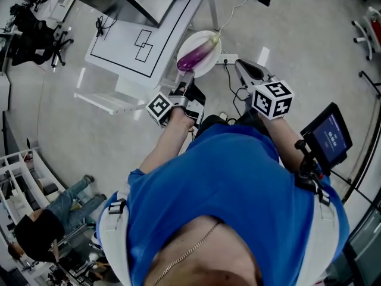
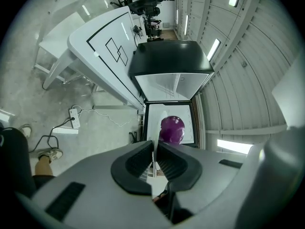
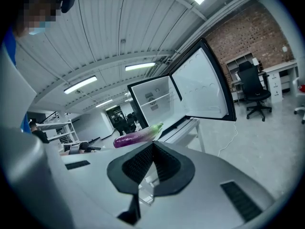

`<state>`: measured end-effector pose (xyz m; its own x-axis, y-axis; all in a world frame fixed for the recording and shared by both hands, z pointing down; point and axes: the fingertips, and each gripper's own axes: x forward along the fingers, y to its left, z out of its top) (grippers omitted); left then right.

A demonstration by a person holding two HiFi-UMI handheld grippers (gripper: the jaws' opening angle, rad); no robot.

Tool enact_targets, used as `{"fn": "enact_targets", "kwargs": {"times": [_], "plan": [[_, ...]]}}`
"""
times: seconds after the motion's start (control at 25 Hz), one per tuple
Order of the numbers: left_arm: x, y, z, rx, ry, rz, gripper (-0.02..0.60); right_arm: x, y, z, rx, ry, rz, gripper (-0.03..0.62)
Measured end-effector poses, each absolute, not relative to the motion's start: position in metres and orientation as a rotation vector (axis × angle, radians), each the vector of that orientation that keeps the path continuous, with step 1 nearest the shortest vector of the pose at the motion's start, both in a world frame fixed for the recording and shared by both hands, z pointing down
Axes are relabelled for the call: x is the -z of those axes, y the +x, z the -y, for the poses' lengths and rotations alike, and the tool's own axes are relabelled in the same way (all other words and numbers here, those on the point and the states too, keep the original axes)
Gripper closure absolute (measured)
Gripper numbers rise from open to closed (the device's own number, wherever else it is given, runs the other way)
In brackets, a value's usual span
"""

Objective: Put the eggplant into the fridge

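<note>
A purple eggplant (image 1: 199, 52) with a green stem lies on a white plate (image 1: 189, 42). My left gripper (image 1: 181, 83) is shut on the plate's near rim and holds it out level in front of me. In the left gripper view the jaws (image 2: 156, 144) pinch the thin plate edge (image 2: 158, 123), and the eggplant (image 2: 171, 129) shows end-on beyond them. The black fridge (image 2: 170, 80) stands open ahead. My right gripper (image 1: 242, 65) hangs beside the plate, shut and empty. The right gripper view (image 3: 153, 145) shows the eggplant (image 3: 136, 136) in front of the open fridge (image 3: 155, 99) and its door (image 3: 200, 87).
A white table (image 1: 134, 43) marked with black lines stands left of the fridge. A power strip (image 2: 74, 118) and cables lie on the floor. An office chair (image 3: 256, 87) stands at the far right. Another person (image 1: 50, 216) is at the lower left, and a small screen (image 1: 327, 134) sits at my right.
</note>
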<state>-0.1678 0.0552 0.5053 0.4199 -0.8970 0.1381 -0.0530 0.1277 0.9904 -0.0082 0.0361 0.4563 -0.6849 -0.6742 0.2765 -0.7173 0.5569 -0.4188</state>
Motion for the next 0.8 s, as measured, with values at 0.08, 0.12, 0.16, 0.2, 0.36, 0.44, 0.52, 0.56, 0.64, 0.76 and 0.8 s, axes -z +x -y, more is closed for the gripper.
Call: {"fn": "enact_targets", "kwargs": {"times": [0.08, 0.12, 0.16, 0.2, 0.36, 0.44, 0.52, 0.56, 0.64, 0.76, 0.8], "plan": [[-0.506, -0.170, -0.058, 0.777, 1.291, 0.970, 0.551, -0.456, -0.009, -0.037, -0.783, 1.199, 2.698, 0.592], [-0.507, -0.171, -0.059, 0.777, 1.286, 0.976, 0.551, -0.456, -0.010, -0.038, -0.782, 1.193, 2.699, 0.592], [-0.506, -0.172, -0.060, 0.780, 1.285, 0.982, 0.551, -0.455, -0.010, -0.039, -0.782, 1.185, 2.701, 0.592], [-0.505, -0.172, -0.060, 0.786, 1.287, 0.986, 0.551, -0.454, -0.011, -0.039, -0.781, 1.175, 2.704, 0.592], [-0.503, -0.166, -0.029, 0.820, 1.251, 1.015, 0.551, -0.450, -0.007, -0.002, -0.773, 1.115, 2.718, 0.592], [-0.505, -0.161, -0.003, 0.839, 1.238, 1.033, 0.551, -0.450, -0.003, 0.030, -0.766, 1.078, 2.729, 0.592], [-0.505, -0.157, 0.016, 0.864, 1.225, 1.047, 0.551, -0.450, 0.000, 0.053, -0.761, 1.046, 2.739, 0.592], [-0.504, -0.154, 0.023, 0.878, 1.222, 1.052, 0.551, -0.449, 0.001, 0.061, -0.761, 1.029, 2.743, 0.592], [-0.503, -0.150, 0.037, 0.902, 1.216, 1.063, 0.551, -0.449, 0.003, 0.077, -0.761, 0.996, 2.749, 0.592], [-0.506, -0.145, 0.055, 0.919, 1.186, 1.097, 0.551, -0.450, 0.007, 0.099, -0.768, 0.945, 2.757, 0.592], [-0.507, -0.144, 0.061, 0.927, 1.180, 1.110, 0.551, -0.450, 0.009, 0.106, -0.771, 0.927, 2.760, 0.592]]}}
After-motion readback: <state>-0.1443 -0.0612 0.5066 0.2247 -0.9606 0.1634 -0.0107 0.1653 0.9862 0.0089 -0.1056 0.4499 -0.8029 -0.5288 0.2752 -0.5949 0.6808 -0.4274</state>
